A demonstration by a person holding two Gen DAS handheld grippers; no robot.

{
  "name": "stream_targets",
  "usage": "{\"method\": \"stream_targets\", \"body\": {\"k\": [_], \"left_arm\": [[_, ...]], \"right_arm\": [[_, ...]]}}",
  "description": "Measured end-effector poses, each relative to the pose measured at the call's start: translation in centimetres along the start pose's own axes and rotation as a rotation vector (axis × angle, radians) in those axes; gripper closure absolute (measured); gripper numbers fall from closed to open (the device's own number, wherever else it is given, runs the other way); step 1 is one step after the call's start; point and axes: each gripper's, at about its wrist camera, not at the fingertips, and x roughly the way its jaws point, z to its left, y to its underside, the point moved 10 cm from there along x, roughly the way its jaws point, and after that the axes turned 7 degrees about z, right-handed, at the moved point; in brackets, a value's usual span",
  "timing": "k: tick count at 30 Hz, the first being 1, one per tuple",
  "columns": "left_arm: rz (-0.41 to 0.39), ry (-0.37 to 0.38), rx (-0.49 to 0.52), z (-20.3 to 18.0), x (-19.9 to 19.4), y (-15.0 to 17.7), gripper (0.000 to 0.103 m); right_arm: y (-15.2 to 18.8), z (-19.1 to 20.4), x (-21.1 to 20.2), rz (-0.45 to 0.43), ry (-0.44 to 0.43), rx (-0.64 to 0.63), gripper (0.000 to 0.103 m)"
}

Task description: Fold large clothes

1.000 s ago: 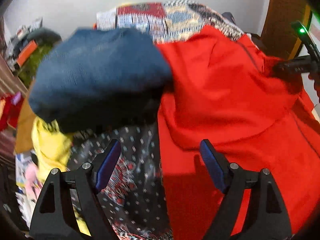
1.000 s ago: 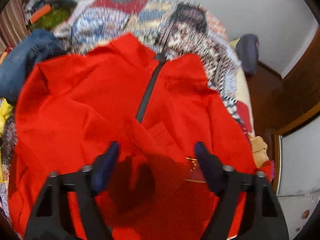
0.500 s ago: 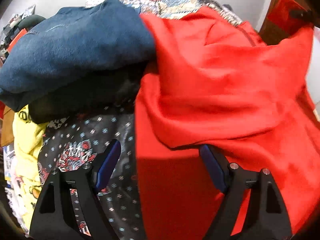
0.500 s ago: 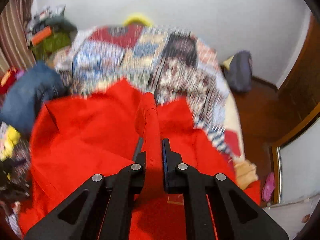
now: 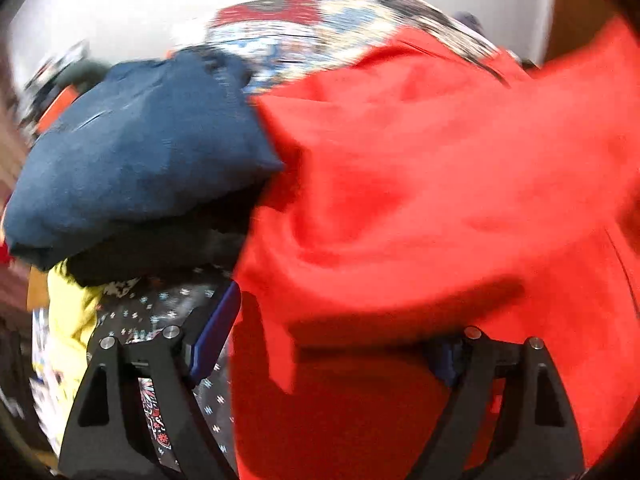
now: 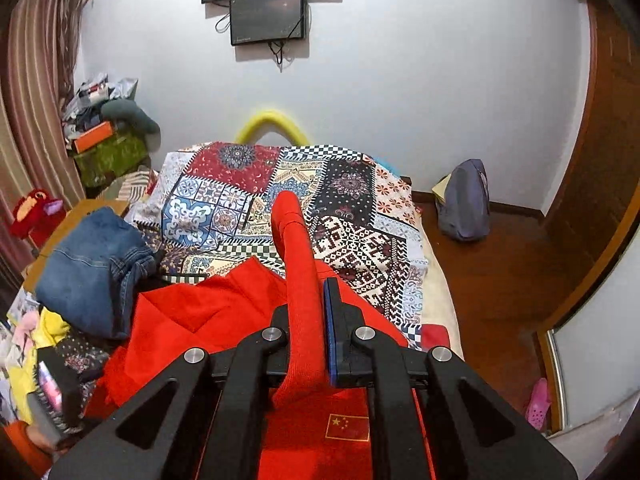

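Bed [image 6: 216, 216], jaws clamping red garment [image 6: 304, 308]

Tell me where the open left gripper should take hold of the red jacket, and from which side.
Probably the loose hanging edge of the red jacket just ahead of the left gripper. It droops as a thin free flap between the open fingers, so closing there from below and in front should catch one layer. The right gripper holds a lifted ridge of the jacket, so a grip on the opposite edge would spread it.
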Motion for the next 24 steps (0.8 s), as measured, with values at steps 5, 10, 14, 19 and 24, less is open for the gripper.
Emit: {"method": "stream_targets", "body": {"k": [5,10,14,19,24], "left_arm": [[-0.050,-0.081,-0.179,5.1,-0.5,-0.8,0.019],[-0.027,-0.020,-0.288,8.2,0.2,0.2,0.019],[0.004,-0.004,-0.310,8.4,1.3,1.3,0.019],[0.019,-0.010,-0.297,7.9,1.9,1.7,0.019],[0.029,-0.014,-0.266,7.5,2.1,1.9,0.019]], "right_arm": [[2.4,-2.2,0.4,0.026,0.003,0.036,0.097],[7.6,-4.3,2.9,0.121,-0.008,0.098,0.097],[12.2,-5.7,4.5,0.206,-0.010,0.165,0.097],[18.7,-7.2,5.0,0.301,-0.051,0.267,0.097],[23.6,-7.6,4.1,0.373,-0.072,0.320,0.097]]}}
